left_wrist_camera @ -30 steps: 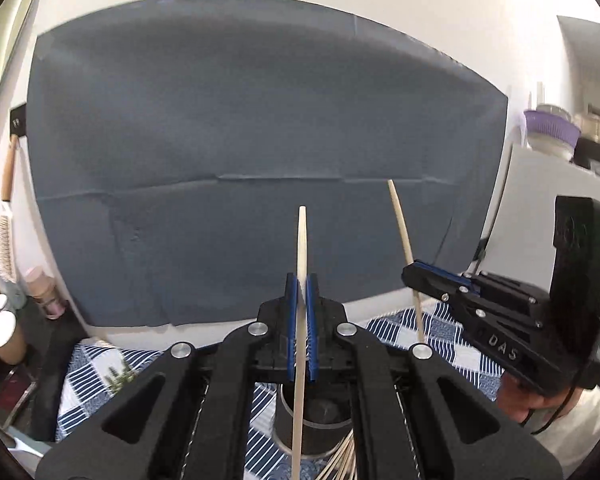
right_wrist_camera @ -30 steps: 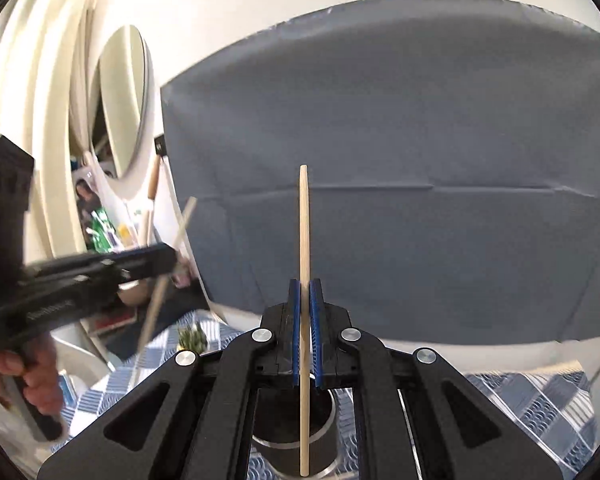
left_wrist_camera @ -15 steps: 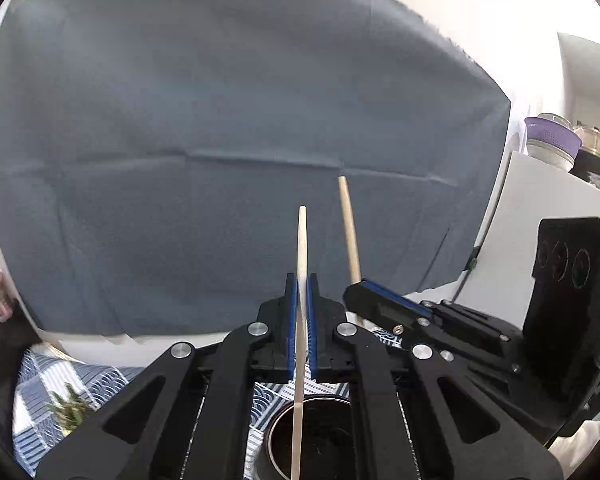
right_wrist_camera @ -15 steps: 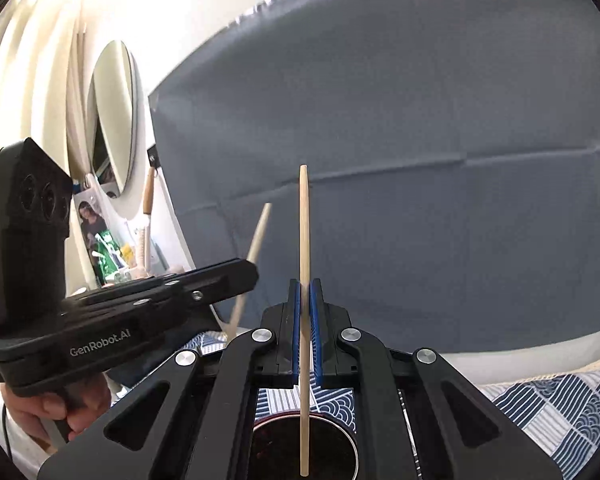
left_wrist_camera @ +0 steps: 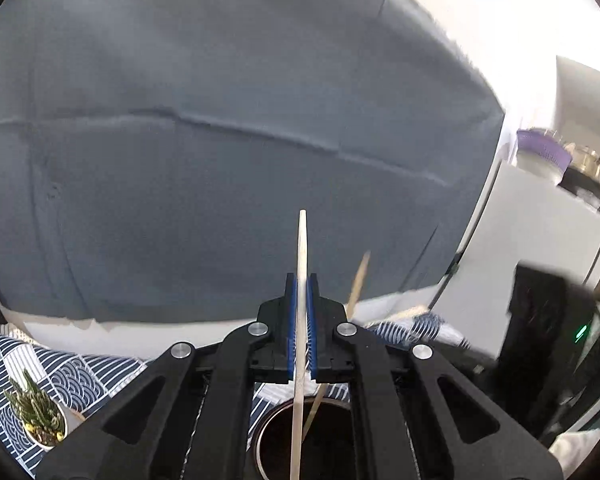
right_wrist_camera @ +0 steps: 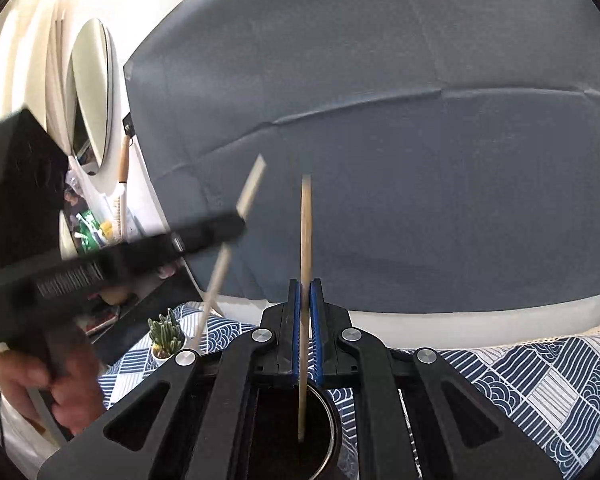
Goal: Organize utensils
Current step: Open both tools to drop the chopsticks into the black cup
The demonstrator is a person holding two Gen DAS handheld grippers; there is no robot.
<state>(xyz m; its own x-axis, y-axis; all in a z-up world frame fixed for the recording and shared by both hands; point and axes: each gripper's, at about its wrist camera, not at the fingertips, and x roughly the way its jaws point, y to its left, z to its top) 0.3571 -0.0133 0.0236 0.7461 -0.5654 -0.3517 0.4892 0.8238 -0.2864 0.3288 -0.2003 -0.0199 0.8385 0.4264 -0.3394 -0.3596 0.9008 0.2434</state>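
Note:
My left gripper (left_wrist_camera: 300, 280) is shut on a pale wooden chopstick (left_wrist_camera: 301, 240) held upright. Its lower end hangs over the mouth of a dark round holder (left_wrist_camera: 266, 436) on the table. My right gripper (right_wrist_camera: 306, 284) is shut on a second chopstick (right_wrist_camera: 306, 220), whose lower tip reaches into the same holder (right_wrist_camera: 331, 426). In the right wrist view the left gripper (right_wrist_camera: 234, 227) is blurred at the left, its chopstick (right_wrist_camera: 252, 186) slanting, with a hand (right_wrist_camera: 60, 392) on the handle. In the left wrist view the right gripper's chopstick (left_wrist_camera: 358, 280) leans just right of mine.
A small potted succulent (left_wrist_camera: 40, 416) (right_wrist_camera: 166, 334) stands left of the holder on a blue-and-white patterned tablecloth (right_wrist_camera: 540, 380). A grey cloth backdrop (left_wrist_camera: 220, 120) hangs behind. A mirror (right_wrist_camera: 92, 88) and a cluttered shelf are at the far left, a white appliance (left_wrist_camera: 540, 220) at the right.
Both grippers have sunk toward the holder and drawn closer together. The holder's mouth now shows larger under both, and the right chopstick's tip has dropped inside it.

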